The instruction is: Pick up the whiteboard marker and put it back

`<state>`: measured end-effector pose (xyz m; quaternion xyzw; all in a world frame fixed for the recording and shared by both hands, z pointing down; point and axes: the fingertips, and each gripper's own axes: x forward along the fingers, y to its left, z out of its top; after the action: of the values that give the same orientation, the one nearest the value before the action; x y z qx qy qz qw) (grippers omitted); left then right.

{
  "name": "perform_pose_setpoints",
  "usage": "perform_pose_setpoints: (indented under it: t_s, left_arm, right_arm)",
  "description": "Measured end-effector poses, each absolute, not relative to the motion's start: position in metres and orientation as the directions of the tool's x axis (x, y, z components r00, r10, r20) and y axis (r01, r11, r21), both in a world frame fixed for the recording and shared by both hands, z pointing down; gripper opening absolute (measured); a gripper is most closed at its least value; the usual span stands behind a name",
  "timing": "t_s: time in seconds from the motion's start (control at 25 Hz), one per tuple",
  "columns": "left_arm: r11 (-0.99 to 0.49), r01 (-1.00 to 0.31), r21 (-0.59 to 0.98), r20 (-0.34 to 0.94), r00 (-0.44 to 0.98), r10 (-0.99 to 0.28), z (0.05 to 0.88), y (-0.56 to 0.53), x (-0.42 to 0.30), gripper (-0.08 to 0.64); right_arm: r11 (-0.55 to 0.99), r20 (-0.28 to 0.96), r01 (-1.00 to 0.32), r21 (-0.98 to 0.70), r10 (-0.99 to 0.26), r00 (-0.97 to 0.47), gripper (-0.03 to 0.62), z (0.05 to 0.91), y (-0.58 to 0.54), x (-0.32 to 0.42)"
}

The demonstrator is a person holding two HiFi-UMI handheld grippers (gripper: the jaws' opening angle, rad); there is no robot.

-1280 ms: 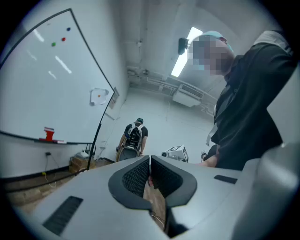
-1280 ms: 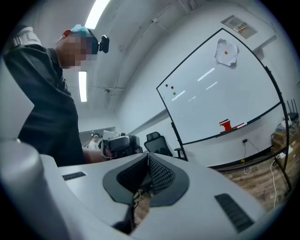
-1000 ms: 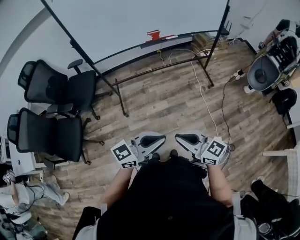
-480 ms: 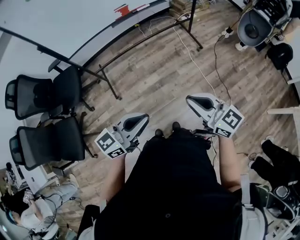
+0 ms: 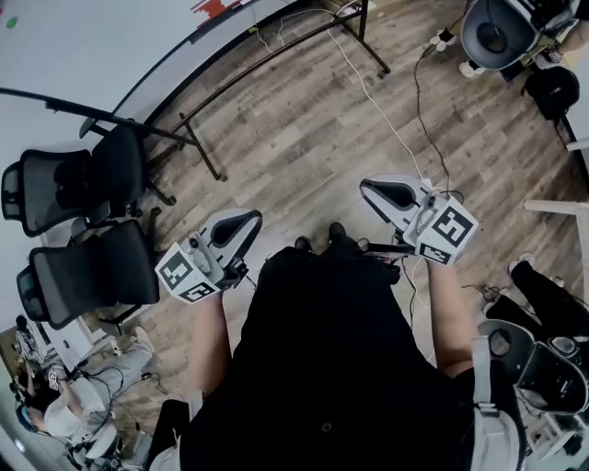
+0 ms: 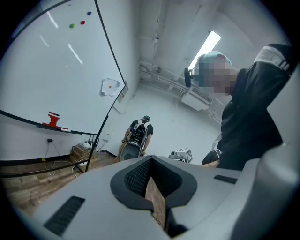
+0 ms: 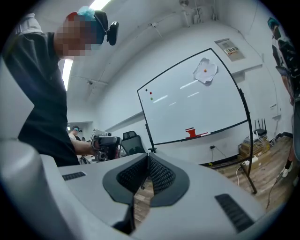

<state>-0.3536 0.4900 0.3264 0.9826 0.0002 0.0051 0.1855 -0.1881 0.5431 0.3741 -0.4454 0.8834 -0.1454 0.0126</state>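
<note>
The whiteboard [image 7: 194, 101] stands across the room on a black frame. On its tray sit a red block [image 7: 190, 132] and, beside it, a slim white marker [image 7: 202, 134]. The left gripper view shows the same block [image 6: 53, 119] and marker [image 6: 62, 129] at far left. In the head view only the board's corner [image 5: 101, 46] and a bit of the red block [image 5: 213, 7] show. My left gripper [image 5: 247, 221] and right gripper [image 5: 373, 189] hang over the wood floor near my feet. Both are shut on nothing, far from the tray.
Two black office chairs [image 5: 78, 179] [image 5: 92, 271] stand to my left. The board's frame legs [image 5: 276, 60] and a white cable [image 5: 386, 129] cross the floor ahead. A round grey machine [image 5: 497, 32] sits at upper right. A person [image 6: 139, 133] bends over it.
The head view has swung so the whiteboard slides to the upper left corner. My grippers have spread apart, the left one dropping toward the lower left. Both stay shut.
</note>
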Motion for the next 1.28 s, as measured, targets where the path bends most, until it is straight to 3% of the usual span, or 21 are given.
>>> perform_pose_setpoints:
  t_s: [0.4,0.68,0.96,1.28]
  left_arm:
    - [-0.922,-0.060,0.383,0.001,0.998,-0.064,0.330,0.451,-0.371,0.012]
    - [-0.929,0.016,0.370,-0.100,0.995,-0.023,0.336,0.389,-0.362,0.012]
    - [-0.933,0.069,0.354,-0.211,0.977,-0.007,0.321,0.301,-0.356,0.012]
    - [-0.935,0.025,0.354,-0.206,0.977,-0.052,0.331,0.211,-0.361,0.012]
  right_arm:
    - [0.565,0.159,-0.752,-0.340,-0.754,-0.638,0.020,0.408,0.519,-0.176]
    - [0.539,0.217,-0.777,-0.326,-0.757,-0.616,0.020,0.418,0.470,-0.170]
    - [0.611,0.373,-0.763,-0.211,-0.671,-0.641,0.020,0.420,0.389,-0.182]
    - [0.630,0.405,-0.758,-0.172,-0.656,-0.637,0.020,0.397,0.290,-0.185]
